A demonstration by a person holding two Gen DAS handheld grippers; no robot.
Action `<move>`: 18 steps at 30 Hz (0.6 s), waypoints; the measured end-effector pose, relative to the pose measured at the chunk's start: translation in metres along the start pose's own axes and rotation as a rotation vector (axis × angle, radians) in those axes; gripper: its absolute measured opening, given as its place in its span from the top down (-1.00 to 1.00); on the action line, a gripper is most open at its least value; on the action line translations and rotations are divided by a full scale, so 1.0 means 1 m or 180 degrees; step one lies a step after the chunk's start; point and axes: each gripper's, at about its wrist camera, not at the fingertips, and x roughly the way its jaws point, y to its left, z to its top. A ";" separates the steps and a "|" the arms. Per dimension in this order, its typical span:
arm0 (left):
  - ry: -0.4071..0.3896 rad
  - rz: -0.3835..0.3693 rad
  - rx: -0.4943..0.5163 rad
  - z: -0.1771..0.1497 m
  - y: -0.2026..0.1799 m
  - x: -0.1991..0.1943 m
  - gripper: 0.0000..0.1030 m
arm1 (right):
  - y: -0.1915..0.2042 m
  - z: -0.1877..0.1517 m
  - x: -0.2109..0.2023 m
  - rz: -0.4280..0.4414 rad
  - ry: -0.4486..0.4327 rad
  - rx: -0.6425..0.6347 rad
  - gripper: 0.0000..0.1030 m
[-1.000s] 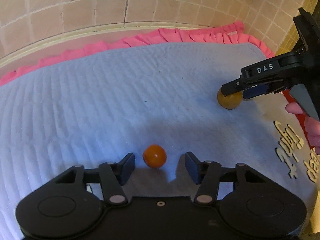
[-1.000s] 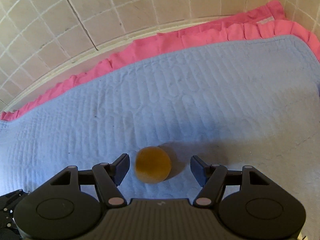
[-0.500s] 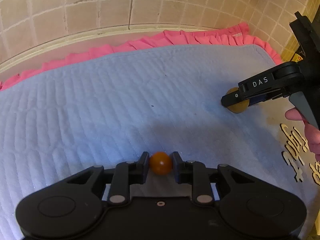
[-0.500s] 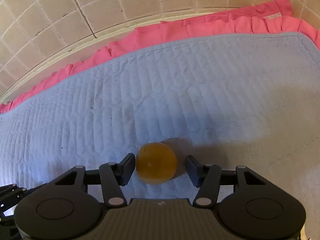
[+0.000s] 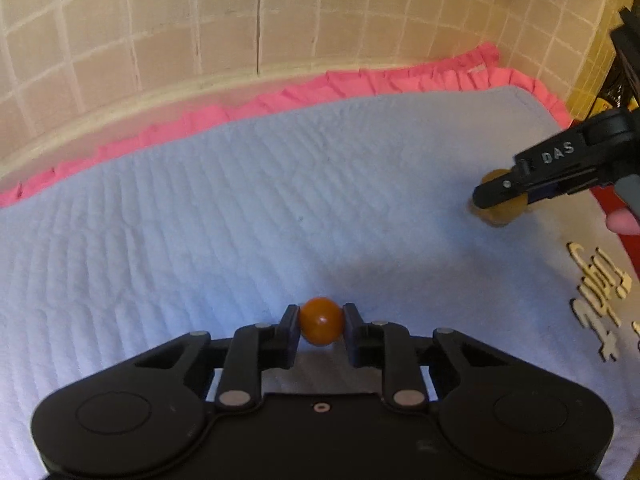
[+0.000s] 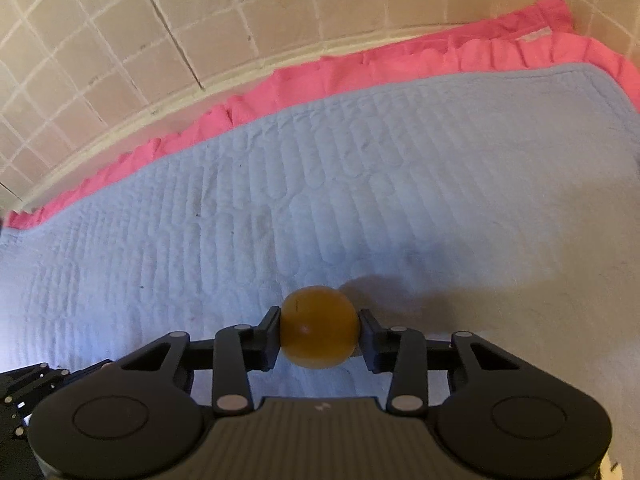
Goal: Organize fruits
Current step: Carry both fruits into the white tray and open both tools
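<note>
Fruit is pinched in both grippers at this point, 1 piece each, so I'd call this the grasp stage of the sorting.

From the left wrist camera, the left gripper (image 5: 321,326) has its 2 fingers pressed against the sides of a small orange fruit (image 5: 321,321), a glossy round thing sitting low over the blue quilt (image 5: 224,216). Whether it is just clear of the fabric or resting on it, I can't say. Far off to the right of that same view, the right gripper (image 5: 494,196) comes in sideways with a duller yellow fruit (image 5: 498,210) caught at its tip, well apart from the orange one. A pink ruffle (image 5: 360,84) edges the quilt against the tiled wall (image 5: 200,32).

From the right wrist camera, the yellow fruit (image 6: 319,334) fills the gap of the right gripper (image 6: 319,330), both pads touching its flanks, shadow close beneath it on the quilt (image 6: 360,184).

No bowl, basket or tray shows in either view, so the destination is unknown to me. My guess is the next move calls for lifting both pieces straight up, holding the squeeze gentle, since round smooth fruit could roll or pop out sideways, then carrying them to wherever they belong.
</note>
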 end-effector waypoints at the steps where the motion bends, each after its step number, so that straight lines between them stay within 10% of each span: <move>1: -0.0060 0.0014 0.0042 0.004 -0.003 -0.006 0.50 | -0.003 0.000 -0.008 0.0020 -0.0046 0.0026 0.19; 18: -0.0715 -0.0354 0.1101 0.102 -0.151 -0.049 0.50 | -0.130 0.004 -0.206 -0.0345 -0.1291 0.0471 0.19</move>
